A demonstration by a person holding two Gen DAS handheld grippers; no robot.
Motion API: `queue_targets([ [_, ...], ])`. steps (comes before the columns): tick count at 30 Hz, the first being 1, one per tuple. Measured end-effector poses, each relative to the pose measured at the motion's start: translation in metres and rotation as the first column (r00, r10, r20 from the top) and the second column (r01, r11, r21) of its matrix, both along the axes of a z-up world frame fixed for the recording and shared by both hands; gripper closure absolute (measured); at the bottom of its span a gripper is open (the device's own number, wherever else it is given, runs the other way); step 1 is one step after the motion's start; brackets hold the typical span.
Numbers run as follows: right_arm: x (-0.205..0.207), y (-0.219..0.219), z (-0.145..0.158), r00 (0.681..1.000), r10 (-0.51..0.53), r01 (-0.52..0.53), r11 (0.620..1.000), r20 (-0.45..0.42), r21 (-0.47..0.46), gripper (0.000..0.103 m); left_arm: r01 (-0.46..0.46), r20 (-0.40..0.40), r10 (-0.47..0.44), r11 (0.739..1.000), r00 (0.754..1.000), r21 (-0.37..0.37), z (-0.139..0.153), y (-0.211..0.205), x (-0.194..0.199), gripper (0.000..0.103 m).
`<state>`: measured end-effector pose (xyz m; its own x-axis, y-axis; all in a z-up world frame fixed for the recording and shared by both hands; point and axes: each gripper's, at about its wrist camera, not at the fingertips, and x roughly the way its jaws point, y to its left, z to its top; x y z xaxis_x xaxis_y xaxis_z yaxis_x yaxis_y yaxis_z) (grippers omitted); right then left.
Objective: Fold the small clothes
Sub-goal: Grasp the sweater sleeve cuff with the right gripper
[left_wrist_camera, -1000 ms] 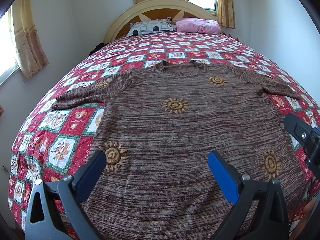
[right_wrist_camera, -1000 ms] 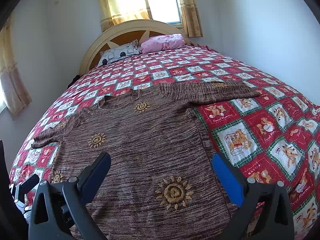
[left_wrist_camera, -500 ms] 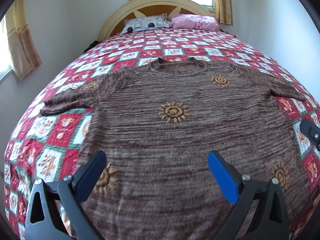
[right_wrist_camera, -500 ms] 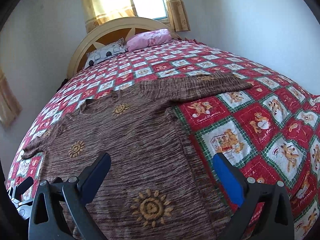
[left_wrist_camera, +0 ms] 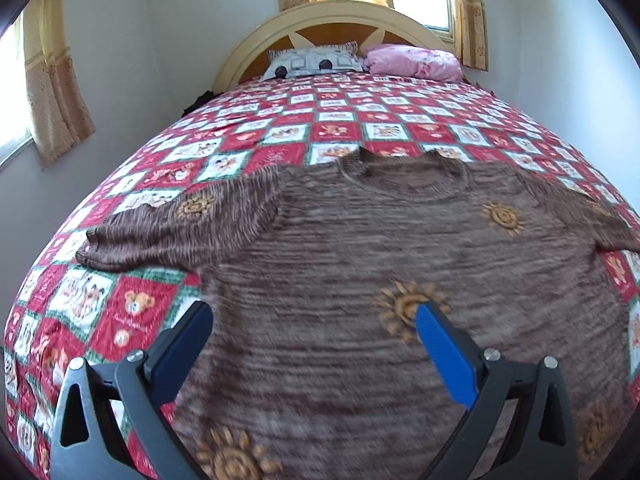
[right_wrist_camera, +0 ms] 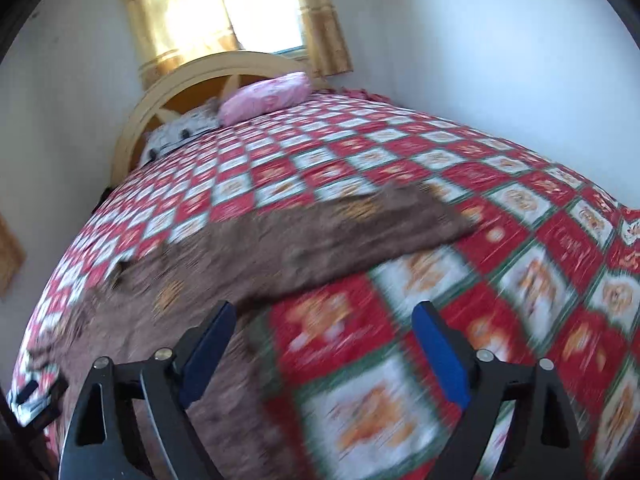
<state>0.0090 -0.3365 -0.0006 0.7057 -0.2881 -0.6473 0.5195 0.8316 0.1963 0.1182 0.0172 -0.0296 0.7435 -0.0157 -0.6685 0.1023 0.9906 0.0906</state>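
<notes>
A brown knit sweater (left_wrist_camera: 400, 240) with orange sun motifs lies flat on the quilted bed, collar toward the headboard and both sleeves spread out. My left gripper (left_wrist_camera: 316, 332) hovers open over the sweater's body near its left side, with nothing between its blue pads. In the blurred right wrist view the sweater (right_wrist_camera: 280, 248) fills the left half, its right sleeve (right_wrist_camera: 400, 220) reaching out over the quilt. My right gripper (right_wrist_camera: 324, 328) is over the quilt just below that sleeve, jaws closing slightly but still wide, holding nothing.
The bed carries a red, white and green patchwork quilt (left_wrist_camera: 340, 128). A grey patterned pillow (left_wrist_camera: 312, 62) and a pink pillow (left_wrist_camera: 416, 62) rest against the cream headboard (left_wrist_camera: 340, 20). Curtained windows and white walls close in on both sides. The left gripper's tip (right_wrist_camera: 36, 400) shows at the right view's left edge.
Both grippers have moved forward up the bed. The left one went from the hem toward the chest. The right swung off the sweater's body over the quilt beside the right sleeve, and its jaws narrowed a little.
</notes>
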Motion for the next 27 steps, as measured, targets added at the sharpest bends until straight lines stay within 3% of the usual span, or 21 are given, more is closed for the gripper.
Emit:
queue_targets([
  [3, 0.013, -0.054, 0.004, 0.999, -0.054, 0.054, 0.998, -0.008, 0.031, 0.031, -0.054, -0.001, 0.054, 0.998, 0.999, -0.025, -0.010, 0.009, 0.007, 0.000],
  [7, 0.035, -0.115, 0.000, 0.995, -0.092, 0.093, 0.995, -0.038, 0.039, 0.032, -0.082, -0.027, 0.081, 0.995, 0.996, -0.052, -0.022, 0.014, 0.012, 0.000],
  [12, 0.059, -0.170, -0.024, 0.983, -0.147, 0.157, 0.983, -0.108, 0.092, 0.046, -0.072, -0.044, 0.070, 0.997, 0.997, -0.032, -0.031, 0.008, 0.014, 0.000],
  [19, 0.081, -0.191, -0.049, 0.974, -0.162, 0.178, 0.980, -0.155, 0.091, 0.046, -0.070, -0.073, 0.068, 0.997, 0.995, -0.029, -0.036, 0.009, 0.019, 0.000],
  [24, 0.096, -0.183, -0.053, 0.971, -0.132, 0.140, 0.990, -0.198, 0.029, 0.046, -0.075, -0.105, 0.068, 0.995, 0.992, -0.065, -0.040, 0.014, 0.023, 0.000],
  [27, 0.107, -0.173, -0.059, 0.960, -0.120, 0.108, 0.992, -0.253, -0.061, 0.046, -0.076, -0.106, 0.068, 0.995, 0.992, -0.066, -0.041, 0.015, 0.023, 0.000],
])
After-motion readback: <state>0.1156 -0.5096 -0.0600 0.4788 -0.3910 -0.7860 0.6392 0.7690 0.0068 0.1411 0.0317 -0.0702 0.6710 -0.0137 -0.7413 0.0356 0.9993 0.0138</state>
